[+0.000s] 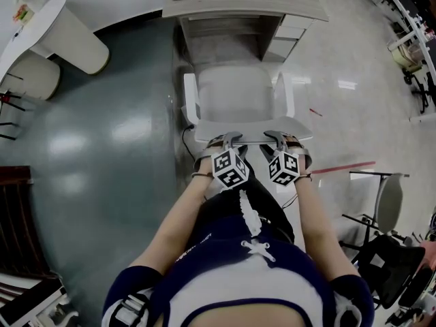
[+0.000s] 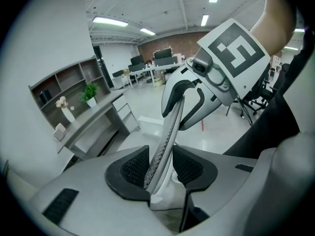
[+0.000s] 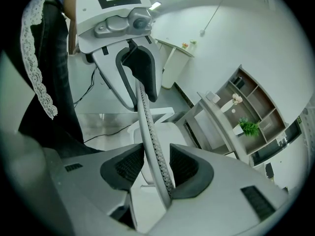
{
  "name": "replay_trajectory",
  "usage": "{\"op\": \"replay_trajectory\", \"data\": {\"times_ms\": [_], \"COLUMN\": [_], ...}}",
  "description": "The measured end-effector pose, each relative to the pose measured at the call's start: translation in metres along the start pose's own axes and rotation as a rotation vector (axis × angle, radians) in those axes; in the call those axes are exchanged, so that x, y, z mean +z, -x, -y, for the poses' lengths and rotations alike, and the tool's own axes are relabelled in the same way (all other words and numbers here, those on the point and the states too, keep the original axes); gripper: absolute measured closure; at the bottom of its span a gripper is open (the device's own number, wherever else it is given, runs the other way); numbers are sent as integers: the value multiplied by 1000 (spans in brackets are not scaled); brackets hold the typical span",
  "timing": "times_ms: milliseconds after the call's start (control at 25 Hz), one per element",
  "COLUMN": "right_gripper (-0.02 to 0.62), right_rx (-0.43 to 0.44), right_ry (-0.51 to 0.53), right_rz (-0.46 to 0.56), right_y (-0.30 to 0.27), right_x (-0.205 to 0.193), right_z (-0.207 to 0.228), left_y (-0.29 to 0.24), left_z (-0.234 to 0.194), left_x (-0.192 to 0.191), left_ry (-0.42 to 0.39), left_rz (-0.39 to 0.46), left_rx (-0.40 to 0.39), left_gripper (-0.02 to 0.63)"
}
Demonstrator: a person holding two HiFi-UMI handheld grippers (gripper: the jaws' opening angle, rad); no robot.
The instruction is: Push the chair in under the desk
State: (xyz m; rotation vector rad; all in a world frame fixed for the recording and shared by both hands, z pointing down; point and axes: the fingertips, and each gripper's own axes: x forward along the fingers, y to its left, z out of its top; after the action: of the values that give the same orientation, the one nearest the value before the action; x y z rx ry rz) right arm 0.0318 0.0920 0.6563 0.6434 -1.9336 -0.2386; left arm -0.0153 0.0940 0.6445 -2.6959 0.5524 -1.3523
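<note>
Step in hand: getting a hold on the chair (image 1: pixel 235 94) for the push. It stands on the floor straight before the desk (image 1: pixel 238 7), seat front near the desk's front edge, not yet under.

Left gripper (image 1: pixel 227 142): jaws wide, astride the top rim of the backrest (image 1: pixel 252 129). The mesh rim runs up between the pads, close to one of them, with a gap at the other. No pinch that I can see.

Right gripper (image 1: pixel 278 140): the same farther along the rim, jaws wide, rim between the pads and daylight on both sides.

Next move, as I judge it: close on the rim, or simply bear against it, and drive both tongs forward evenly so the chair rolls straight into the kneehole.

Round about, left to right:
- round white table (image 1: pixel 30 29) at the far left of the floor, well apart.
- dark cable (image 1: pixel 184 136) on the floor just beside the chair's left side; it might foul the wheels.
- armrests (image 1: pixel 191 97): they must pass under the desktop, and I cannot tell if they will.
- drawer unit (image 1: pixel 289 36) at the kneehole's right; a skewed push could knock it.
- red strip (image 1: pixel 344 167) on the floor and a black chair (image 1: pixel 392 257) to the right, both clear of the path.
</note>
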Motion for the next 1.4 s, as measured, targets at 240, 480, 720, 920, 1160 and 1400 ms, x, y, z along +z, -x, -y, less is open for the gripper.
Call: {"op": "replay_trajectory", "data": {"times_ms": [240, 480, 720, 920, 1160, 1400], "right_gripper": [451, 450, 449, 451, 451, 451], "right_rx": [-16, -24, -35, -18, -3, -21], "right_ry": [-2, 10, 33, 34, 40, 58], "right_rz": [6, 16, 22, 13, 3, -1], "right_y": [-7, -13, -19, -25, -32, -47], "right_x": [2, 5, 8, 9, 8, 8], "right_z": [10, 17, 24, 33, 43, 59], "left_y": [-6, -10, -12, -15, -20, -31], "left_z": [-13, -24, -33, -43, -54, -73], "left_x": [0, -1, -2, -1, 2, 2], "left_ry": [10, 46, 63, 65, 68, 58], "left_rz": [-14, -34, -42, -43, -43, -38], "left_rx": [-19, -42, -51, -43, -40, -26], "left_gripper": [449, 436, 434, 431, 431, 433]}}
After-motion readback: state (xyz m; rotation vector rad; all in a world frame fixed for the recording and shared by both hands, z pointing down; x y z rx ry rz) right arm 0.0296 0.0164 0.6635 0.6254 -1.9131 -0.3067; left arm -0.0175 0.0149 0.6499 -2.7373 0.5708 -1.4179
